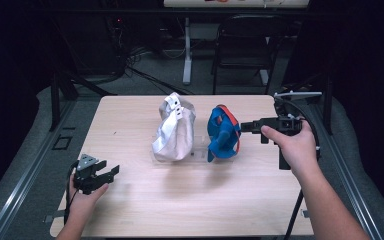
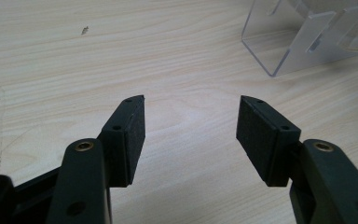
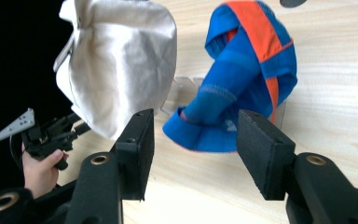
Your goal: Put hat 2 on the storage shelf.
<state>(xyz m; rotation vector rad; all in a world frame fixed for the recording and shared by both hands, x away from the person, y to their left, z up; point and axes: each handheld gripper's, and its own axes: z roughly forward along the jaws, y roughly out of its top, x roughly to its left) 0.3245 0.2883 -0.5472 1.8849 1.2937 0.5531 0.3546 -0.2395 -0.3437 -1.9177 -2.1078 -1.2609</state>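
High view: we are looking down on a pale wood-grain desk [image 1: 145, 210] carrying two fabric items, one white cap [image 1: 174, 129] and one blue cap with orange trim [image 1: 224, 133]. They are sitting side by side near the centre on a clear plastic stand [image 1: 200, 152], which they are largely hiding; its transparent edges are hard to make out. We are seeing the left claw [image 1: 111, 173] resting open and empty at the near left of the desk. The right claw [image 1: 245, 127] is pointing at the blue cap, its jaws standing apart around nothing, just beside the fabric.
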